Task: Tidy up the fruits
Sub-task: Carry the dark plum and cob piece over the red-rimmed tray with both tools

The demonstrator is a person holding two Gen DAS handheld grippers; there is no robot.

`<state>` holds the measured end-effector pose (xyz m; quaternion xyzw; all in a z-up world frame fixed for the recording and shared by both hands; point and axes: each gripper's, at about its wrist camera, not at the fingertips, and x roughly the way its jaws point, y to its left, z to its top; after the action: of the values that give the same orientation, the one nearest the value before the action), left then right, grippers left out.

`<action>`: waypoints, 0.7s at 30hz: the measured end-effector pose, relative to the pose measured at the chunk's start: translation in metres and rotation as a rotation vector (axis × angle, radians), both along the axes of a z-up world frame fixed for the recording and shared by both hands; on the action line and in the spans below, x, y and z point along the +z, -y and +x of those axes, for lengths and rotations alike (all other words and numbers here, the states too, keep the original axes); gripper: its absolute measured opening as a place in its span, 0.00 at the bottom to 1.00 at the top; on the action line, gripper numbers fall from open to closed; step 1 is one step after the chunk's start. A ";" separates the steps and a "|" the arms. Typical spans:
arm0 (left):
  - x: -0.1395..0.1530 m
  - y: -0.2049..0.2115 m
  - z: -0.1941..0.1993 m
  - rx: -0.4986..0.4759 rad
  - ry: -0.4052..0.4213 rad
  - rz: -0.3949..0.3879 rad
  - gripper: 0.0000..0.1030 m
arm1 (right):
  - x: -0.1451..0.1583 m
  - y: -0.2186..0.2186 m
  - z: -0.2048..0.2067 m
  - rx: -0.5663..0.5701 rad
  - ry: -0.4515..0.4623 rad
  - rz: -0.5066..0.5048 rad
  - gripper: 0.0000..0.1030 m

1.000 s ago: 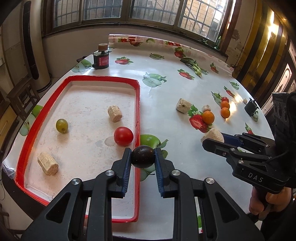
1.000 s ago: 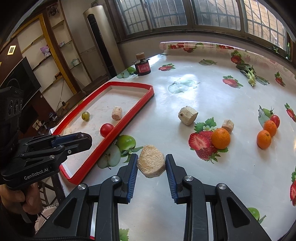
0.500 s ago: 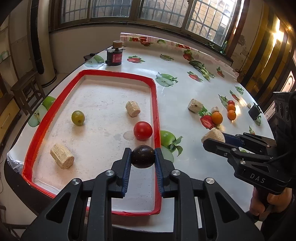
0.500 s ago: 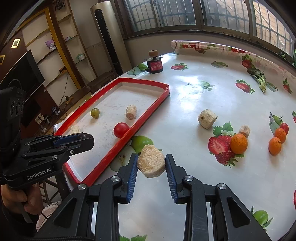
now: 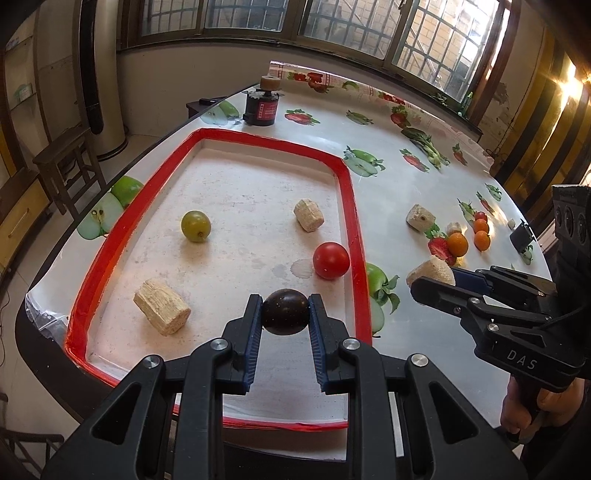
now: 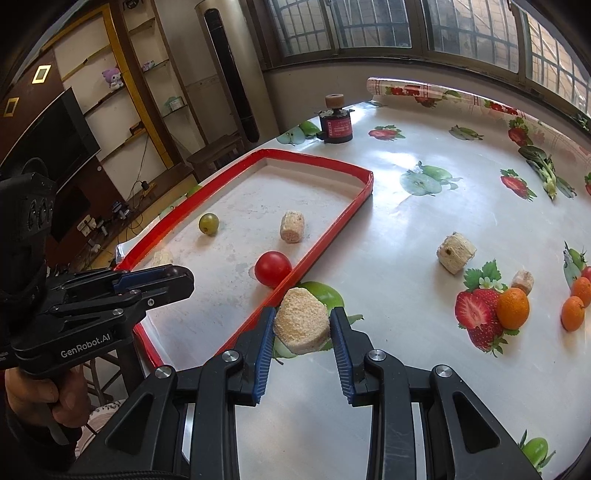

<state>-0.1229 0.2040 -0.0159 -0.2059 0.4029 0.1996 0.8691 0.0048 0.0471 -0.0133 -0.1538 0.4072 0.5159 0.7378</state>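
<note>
Left gripper point(image 5: 285, 314): clamped on dark plum point(image 5: 285, 311); round, may roll into tomato point(image 5: 331, 260) once released.
Right gripper point(image 6: 302, 326): clamped on cane chunk point(image 6: 302, 320); may catch red tray rim point(image 6: 325, 240).

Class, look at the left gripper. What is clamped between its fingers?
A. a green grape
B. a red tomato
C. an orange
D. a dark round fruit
D: the left gripper is shut on the dark round fruit, held over the red-rimmed tray.

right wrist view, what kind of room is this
Most likely a living or dining room in a home: a table under a fruit-print tablecloth, a flat television beside wall shelves with a plush toy, and barred windows behind.
</note>
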 end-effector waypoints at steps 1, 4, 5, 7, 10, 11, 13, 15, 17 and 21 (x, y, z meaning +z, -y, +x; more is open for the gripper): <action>-0.001 -0.003 -0.001 0.005 -0.001 -0.003 0.21 | 0.000 -0.002 -0.001 0.004 -0.002 0.000 0.30; -0.004 -0.010 -0.005 0.020 -0.006 -0.010 0.21 | 0.000 -0.009 -0.001 0.016 -0.008 0.003 0.30; -0.005 -0.013 -0.005 0.025 -0.008 -0.014 0.21 | 0.000 -0.013 0.000 0.020 -0.009 0.004 0.30; -0.007 -0.018 -0.006 0.034 -0.008 -0.025 0.21 | 0.000 -0.020 0.003 0.024 -0.013 0.006 0.30; -0.009 -0.025 -0.002 0.043 -0.012 -0.040 0.21 | -0.001 -0.033 0.013 0.023 -0.033 0.015 0.30; -0.010 -0.027 0.001 0.044 -0.012 -0.042 0.21 | -0.001 -0.038 0.017 0.022 -0.039 0.016 0.29; -0.010 -0.030 0.007 0.044 -0.012 -0.044 0.21 | 0.000 -0.049 0.025 0.020 -0.037 0.018 0.28; -0.011 -0.032 0.014 0.042 -0.015 -0.045 0.21 | 0.002 -0.062 0.032 0.019 -0.027 0.018 0.28; -0.013 -0.035 0.020 0.040 -0.022 -0.046 0.21 | 0.001 -0.074 0.039 0.022 -0.015 0.008 0.25; -0.016 -0.040 0.029 0.039 -0.026 -0.055 0.21 | -0.004 -0.084 0.048 0.033 -0.009 -0.013 0.24</action>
<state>-0.0940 0.2445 -0.0319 -0.2348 0.4156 0.2083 0.8537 0.0532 0.1307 -0.0169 -0.1629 0.4115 0.5260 0.7263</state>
